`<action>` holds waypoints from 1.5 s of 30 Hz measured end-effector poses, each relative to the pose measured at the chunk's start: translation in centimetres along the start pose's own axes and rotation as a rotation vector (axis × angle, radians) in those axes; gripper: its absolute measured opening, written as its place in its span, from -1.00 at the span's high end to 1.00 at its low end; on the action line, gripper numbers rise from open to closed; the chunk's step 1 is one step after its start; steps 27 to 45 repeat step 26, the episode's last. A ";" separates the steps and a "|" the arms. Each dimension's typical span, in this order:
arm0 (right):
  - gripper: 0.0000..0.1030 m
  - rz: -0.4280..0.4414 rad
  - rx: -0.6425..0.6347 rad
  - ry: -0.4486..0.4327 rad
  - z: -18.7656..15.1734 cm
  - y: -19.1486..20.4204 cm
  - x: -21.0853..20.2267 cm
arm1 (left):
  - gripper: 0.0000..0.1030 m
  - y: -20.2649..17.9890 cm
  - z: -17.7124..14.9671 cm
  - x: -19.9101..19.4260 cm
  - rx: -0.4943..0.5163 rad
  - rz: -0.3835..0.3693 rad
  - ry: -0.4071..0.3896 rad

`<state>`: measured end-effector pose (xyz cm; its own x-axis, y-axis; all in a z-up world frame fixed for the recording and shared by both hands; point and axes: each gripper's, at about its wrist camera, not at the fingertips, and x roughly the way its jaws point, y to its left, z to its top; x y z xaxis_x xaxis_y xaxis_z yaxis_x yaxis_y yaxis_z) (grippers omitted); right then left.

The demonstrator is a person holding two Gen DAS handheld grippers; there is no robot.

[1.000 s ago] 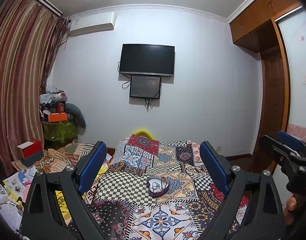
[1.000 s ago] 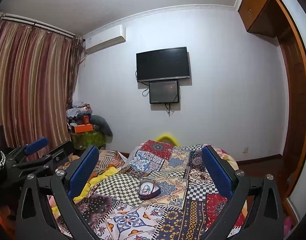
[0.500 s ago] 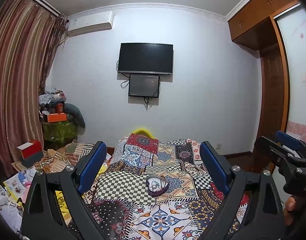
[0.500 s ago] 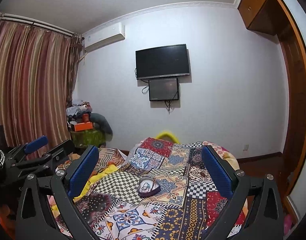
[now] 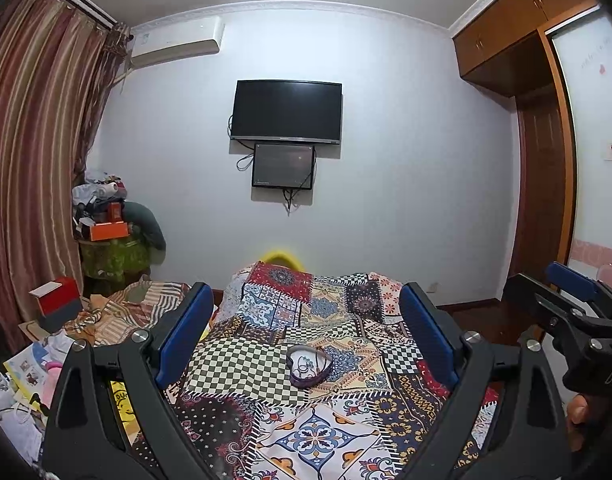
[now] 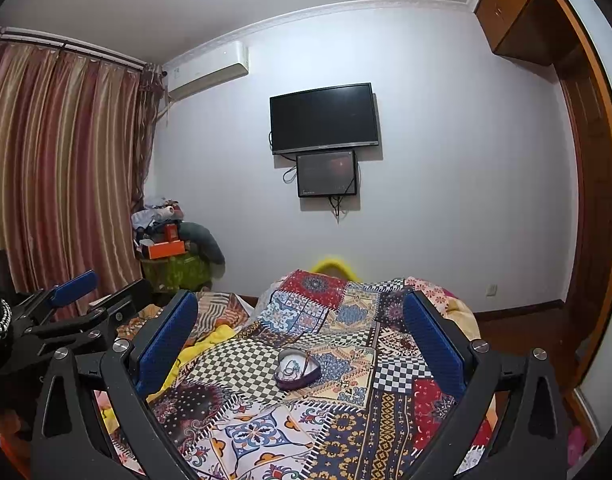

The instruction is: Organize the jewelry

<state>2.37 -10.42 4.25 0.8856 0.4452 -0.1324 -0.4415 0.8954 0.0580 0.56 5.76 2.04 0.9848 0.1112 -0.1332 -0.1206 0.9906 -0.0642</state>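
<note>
Item: heart-shaped dish [image 5: 308, 366], purple-walled, sitting on the patchwork quilt [image 5: 326, 432] well in from every edge of the bed, at the border of a checkered patch. It is holding small jewelry pieces [image 5: 303, 365], too fine to tell apart. No loose piece is showing on the quilt.

Left gripper [image 5: 303, 336]: you are holding it above the bed with jaws spread wide and nothing between them.

Right gripper [image 6: 299, 340]: you are holding it the same way, jaws apart, carrying nothing, beside the left one.

Step in hand, by judgement: you are either starting out or finishing; both claws are standing well apart from the dish.

Next move, if work remains: you are needing a slow descent toward the dish, one claw steadying its wall, the other pinching a single thin piece.
</note>
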 end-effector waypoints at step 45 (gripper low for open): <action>-0.98 -0.006 0.022 0.033 -0.8 -0.7 1.2 | -0.83 -0.3 -1.2 1.3 0.022 -0.034 0.039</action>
